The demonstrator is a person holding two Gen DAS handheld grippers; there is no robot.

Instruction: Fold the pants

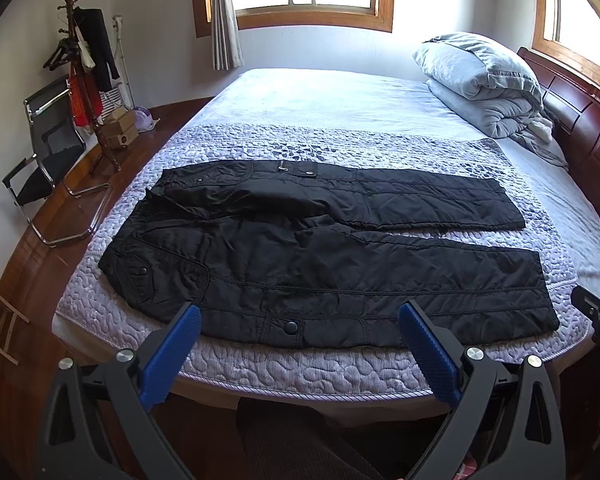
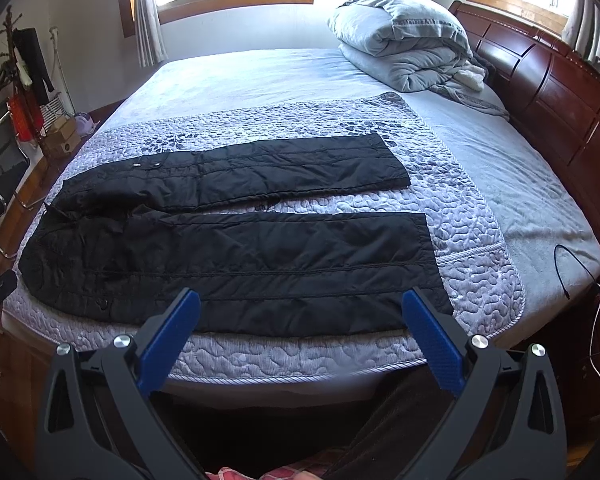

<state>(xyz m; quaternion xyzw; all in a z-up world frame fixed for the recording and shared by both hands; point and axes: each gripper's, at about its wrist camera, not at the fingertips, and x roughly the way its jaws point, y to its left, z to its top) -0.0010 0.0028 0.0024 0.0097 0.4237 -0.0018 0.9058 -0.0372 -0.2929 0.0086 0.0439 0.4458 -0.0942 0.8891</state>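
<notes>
Black padded pants (image 1: 320, 256) lie spread flat on the quilted lilac bedcover (image 1: 300, 364), waist to the left, both legs stretched to the right with a strip of cover between them. The right wrist view shows the same pants (image 2: 236, 256) with the leg cuffs nearer. My left gripper (image 1: 300, 312) hovers open above the near edge of the bed, over the near leg's side seam, holding nothing. My right gripper (image 2: 300, 300) is open too, above the near leg close to its cuff. Neither touches the cloth.
A folded grey duvet (image 1: 484, 80) sits at the head by the dark wooden headboard (image 2: 560, 92). Left of the bed stand a chair (image 1: 48, 160) and a coat rack (image 1: 84, 60) on the wooden floor. Cables (image 2: 572, 272) hang at the right bed corner.
</notes>
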